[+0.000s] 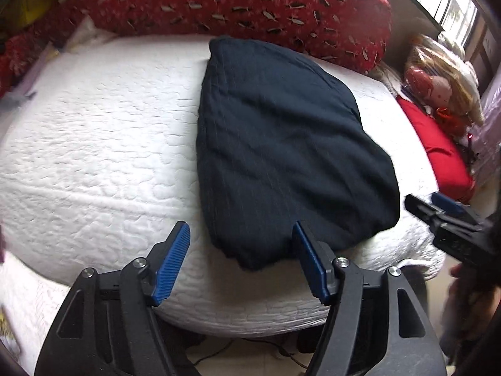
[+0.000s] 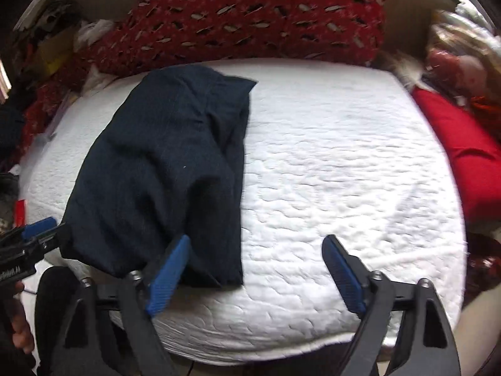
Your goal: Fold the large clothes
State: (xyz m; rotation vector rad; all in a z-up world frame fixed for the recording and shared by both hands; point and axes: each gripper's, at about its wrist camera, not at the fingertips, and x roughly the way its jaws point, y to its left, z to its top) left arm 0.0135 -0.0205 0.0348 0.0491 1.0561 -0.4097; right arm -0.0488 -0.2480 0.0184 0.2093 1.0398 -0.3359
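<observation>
The dark garment [image 1: 281, 144] lies folded on the white bed [image 1: 103, 144], long axis running away from both hands; its near edge sits between the left gripper [image 1: 242, 260] and right gripper [image 2: 256, 269], both with jaws apart, holding nothing

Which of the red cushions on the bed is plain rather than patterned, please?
The plain red cushion at the bed's right edge; the long cushion along the back is patterned.
</observation>
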